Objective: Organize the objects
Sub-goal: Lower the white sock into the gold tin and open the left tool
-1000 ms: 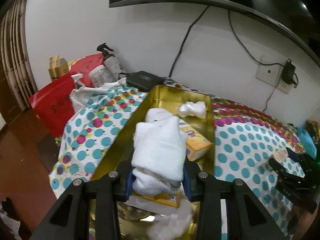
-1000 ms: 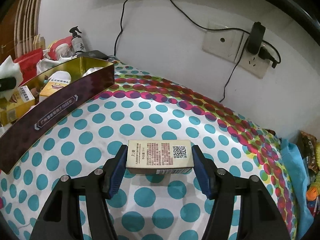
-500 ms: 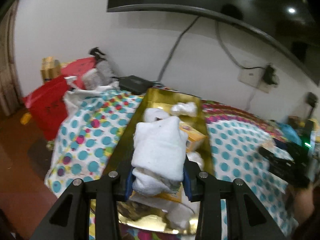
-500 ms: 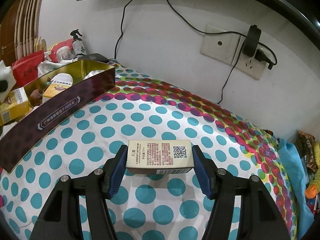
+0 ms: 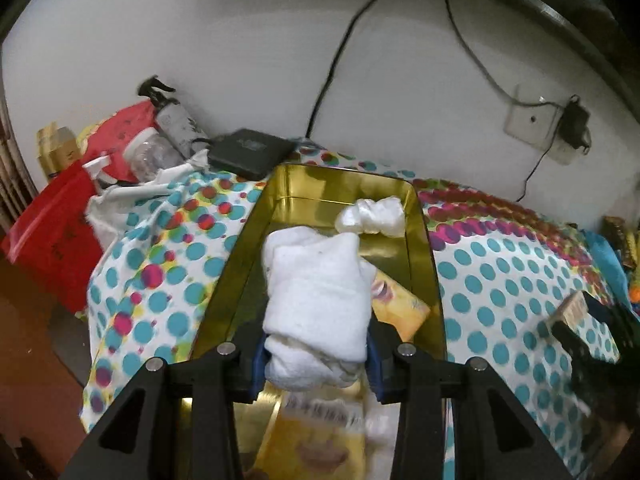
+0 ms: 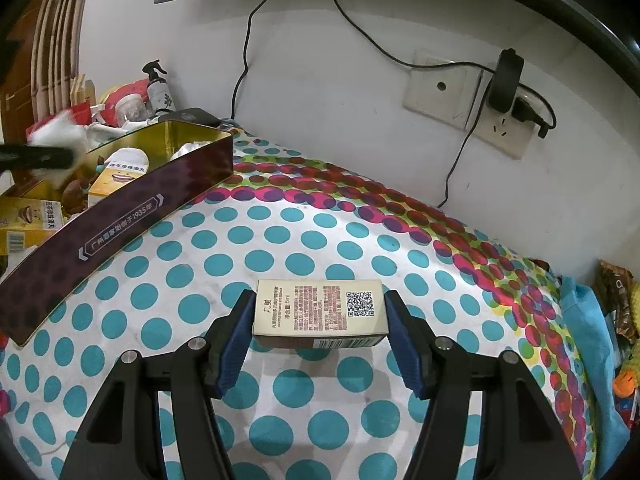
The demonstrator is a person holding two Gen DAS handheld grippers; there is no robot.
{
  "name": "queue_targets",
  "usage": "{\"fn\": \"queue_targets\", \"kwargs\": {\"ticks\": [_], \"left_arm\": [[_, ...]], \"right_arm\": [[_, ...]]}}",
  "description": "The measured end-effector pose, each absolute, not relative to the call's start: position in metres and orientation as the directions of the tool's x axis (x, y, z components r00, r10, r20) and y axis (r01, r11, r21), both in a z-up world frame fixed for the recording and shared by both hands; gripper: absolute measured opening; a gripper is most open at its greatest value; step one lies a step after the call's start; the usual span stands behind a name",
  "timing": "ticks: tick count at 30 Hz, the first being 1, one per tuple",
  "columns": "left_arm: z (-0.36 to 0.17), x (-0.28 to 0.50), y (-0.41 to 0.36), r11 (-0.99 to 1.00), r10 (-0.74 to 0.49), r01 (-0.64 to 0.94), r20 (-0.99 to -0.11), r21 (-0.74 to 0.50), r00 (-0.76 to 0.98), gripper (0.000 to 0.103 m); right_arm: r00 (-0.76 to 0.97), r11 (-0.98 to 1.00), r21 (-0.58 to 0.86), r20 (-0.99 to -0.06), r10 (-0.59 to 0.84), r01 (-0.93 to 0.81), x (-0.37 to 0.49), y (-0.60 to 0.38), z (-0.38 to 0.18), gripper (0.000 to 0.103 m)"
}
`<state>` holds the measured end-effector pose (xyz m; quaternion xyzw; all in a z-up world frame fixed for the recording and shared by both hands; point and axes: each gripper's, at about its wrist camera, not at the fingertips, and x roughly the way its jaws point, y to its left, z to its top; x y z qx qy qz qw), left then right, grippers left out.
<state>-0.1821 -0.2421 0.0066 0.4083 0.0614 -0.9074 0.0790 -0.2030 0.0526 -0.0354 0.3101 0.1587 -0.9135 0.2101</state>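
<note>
My left gripper (image 5: 316,360) holds a rolled white cloth (image 5: 316,292) between its blue pads, above the near half of the open gold tin (image 5: 340,188). Its jaws are opening, with the cloth still pressed between them. The tin holds yellow boxes (image 5: 396,308) and a crumpled white wrapper (image 5: 372,216). My right gripper (image 6: 320,332) is shut on a beige box with a QR code (image 6: 320,312), just above the dotted tablecloth (image 6: 260,260). From the right wrist view the tin's dark outer wall (image 6: 120,224) lies to the left, with the white cloth (image 6: 60,132) over it.
A black device (image 5: 248,152), a spray bottle (image 5: 176,120), a jar and a red bag (image 5: 52,224) crowd the far left by the wall. A wall socket with a plugged charger (image 6: 504,84) and trailing cables sit behind. Blue cloth and packets (image 6: 592,340) lie at the table's right edge.
The left gripper with the white cloth swung towards the left edge of the right wrist view, then came back further in over the tin. The right gripper and its box have not moved.
</note>
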Motion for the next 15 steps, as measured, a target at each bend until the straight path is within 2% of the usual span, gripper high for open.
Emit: {"fn": "queue_targets", "kwargs": {"ticks": [2, 4, 6, 8, 9, 15], "left_arm": [[0.005, -0.191, -0.237, -0.979, -0.120, 0.202, -0.756, -0.016, -0.643, 0.047], [0.006, -0.188, -0.238, -0.970, -0.171, 0.241, -0.737, 0.011, -0.654, 0.074], [0.008, -0.180, -0.242, -0.968, -0.166, 0.252, -0.731, -0.009, -0.662, 0.075], [0.013, -0.165, -0.239, -0.967, -0.195, 0.253, -0.705, 0.023, -0.682, 0.078], [0.016, -0.158, -0.237, -0.967, -0.208, 0.250, -0.690, 0.039, -0.694, 0.083], [0.023, -0.077, -0.224, -0.971, -0.176, 0.237, -0.632, -0.011, -0.754, 0.084]], "right_arm": [[-0.722, -0.863, -0.158, -0.630, -0.286, 0.480, -0.204, 0.053, -0.035, 0.061], [-0.727, -0.864, -0.159, -0.624, -0.287, 0.477, -0.202, 0.053, -0.036, 0.061], [-0.729, -0.865, -0.154, -0.619, -0.292, 0.478, -0.201, 0.054, -0.035, 0.061], [-0.728, -0.866, -0.148, -0.619, -0.296, 0.478, -0.201, 0.055, -0.035, 0.061], [-0.728, -0.867, -0.146, -0.618, -0.295, 0.476, -0.201, 0.056, -0.035, 0.061], [-0.731, -0.871, -0.147, -0.618, -0.289, 0.469, -0.201, 0.057, -0.034, 0.061]]}}
